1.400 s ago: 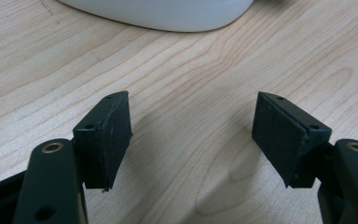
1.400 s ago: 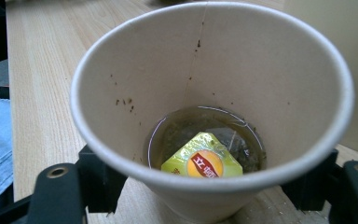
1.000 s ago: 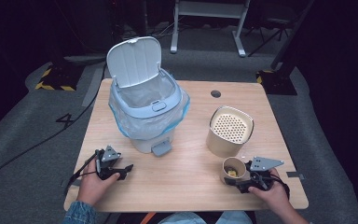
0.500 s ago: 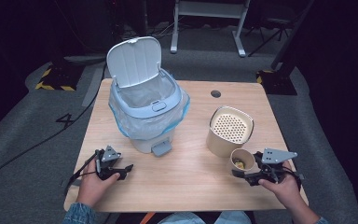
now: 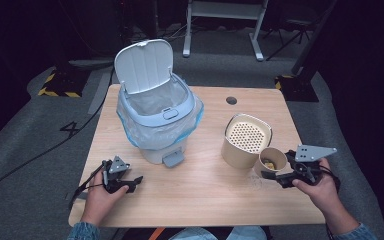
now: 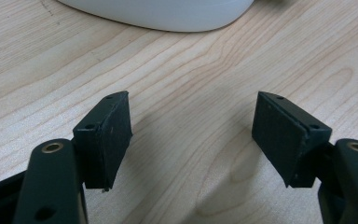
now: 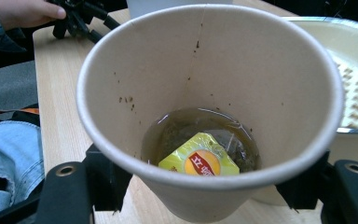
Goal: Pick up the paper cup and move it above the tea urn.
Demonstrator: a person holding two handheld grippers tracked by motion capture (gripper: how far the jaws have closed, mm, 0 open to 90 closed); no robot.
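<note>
- The left gripper (image 5: 125, 182) rests low on the desk (image 5: 200, 200) near the front edge. Its jaws are spread wide, with nothing between them.
- The bin (image 5: 157, 117) stands behind it with its lid (image 5: 144, 65) up and a bag (image 5: 130, 131) folded over the rim, ready for rubbish.
- Just right of the middle stands a cream pot with a holey top (image 5: 246, 139).
- The paper cup (image 7: 205, 107) is just beside that pot, and the right gripper (image 5: 280, 175) has its jaws pinching the cup's sides.
- A yellow tea bag (image 7: 199, 161) sits in a little brown tea at the bottom.
- I think the cup should stay upright and be squeezed softly, because paper bends and tea spills.
- The desk is pale wood. The room is dark, with grey floor (image 5: 25, 150) and a black cable (image 5: 40, 152).
</note>
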